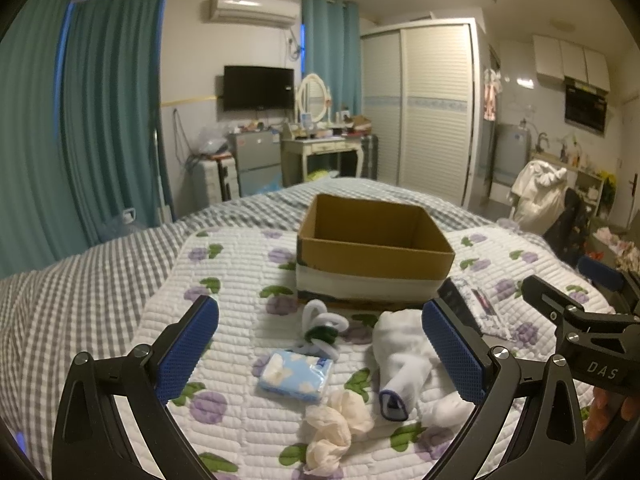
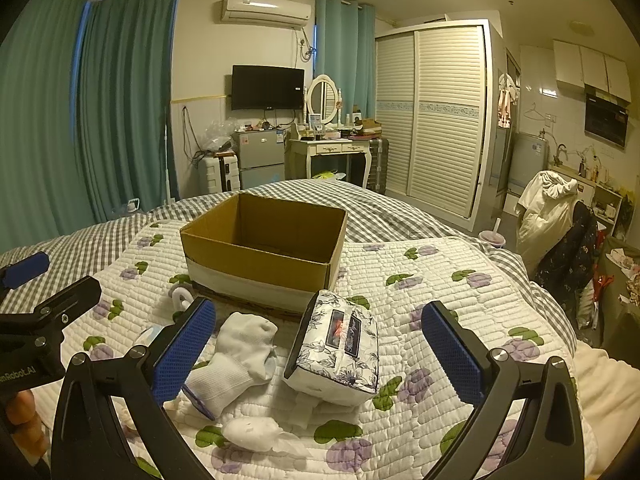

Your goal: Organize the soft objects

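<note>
Fingers of left gripper (image 1: pixel 320 354) and right gripper (image 2: pixel 318 354) stand apart, holding nothing. Judged step: nothing boxed yet; next, close on one item and carry it to the cardboard box (image 1: pixel 374 250) beyond, which looks empty. Count: one sock (image 1: pixel 404 354), one tissue pack (image 1: pixel 296 376), one floral tissue package (image 2: pixel 336 354), on the quilt (image 1: pixel 240 280).

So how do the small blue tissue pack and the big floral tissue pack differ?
The blue tissue pack is small, flat and printed with pale clouds; the floral tissue pack is far bulkier, white with dark flowers. The blue one lies flat, the floral one sits tilted. Both rest on the quilt, outside the cardboard box.
</note>
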Available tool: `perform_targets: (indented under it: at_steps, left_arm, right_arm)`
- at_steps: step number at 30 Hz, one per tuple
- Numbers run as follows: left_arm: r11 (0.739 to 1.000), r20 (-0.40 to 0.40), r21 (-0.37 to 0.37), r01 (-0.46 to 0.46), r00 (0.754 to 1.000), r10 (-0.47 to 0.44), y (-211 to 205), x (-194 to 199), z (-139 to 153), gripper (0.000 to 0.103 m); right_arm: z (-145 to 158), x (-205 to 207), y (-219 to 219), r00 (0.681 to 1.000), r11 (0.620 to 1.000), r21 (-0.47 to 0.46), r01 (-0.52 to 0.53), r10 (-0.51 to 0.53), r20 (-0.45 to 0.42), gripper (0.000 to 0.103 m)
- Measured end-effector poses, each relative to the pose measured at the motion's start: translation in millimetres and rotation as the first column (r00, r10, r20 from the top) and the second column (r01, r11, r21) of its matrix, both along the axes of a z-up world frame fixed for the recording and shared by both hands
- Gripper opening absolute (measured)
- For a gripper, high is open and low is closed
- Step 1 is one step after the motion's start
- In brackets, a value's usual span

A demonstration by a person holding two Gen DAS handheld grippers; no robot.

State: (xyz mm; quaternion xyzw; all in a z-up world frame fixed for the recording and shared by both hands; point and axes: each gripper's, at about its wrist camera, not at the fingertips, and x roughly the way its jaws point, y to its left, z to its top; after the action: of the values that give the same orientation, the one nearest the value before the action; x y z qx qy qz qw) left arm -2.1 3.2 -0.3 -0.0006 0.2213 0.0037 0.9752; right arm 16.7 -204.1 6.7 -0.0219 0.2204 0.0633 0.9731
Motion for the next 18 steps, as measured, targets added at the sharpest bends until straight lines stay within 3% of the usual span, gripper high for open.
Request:
perform_targets:
  at_steps: [18]
  left_arm:
    - [1.000, -0.003, 0.002, -0.004, 1.000, 0.004, 2.7, 0.9, 0.0, 0.103]
  right_arm:
    - [0.6, 0.0, -1.2, 1.000, 1.000, 0.003, 0.004, -0.004, -0.003, 0.103]
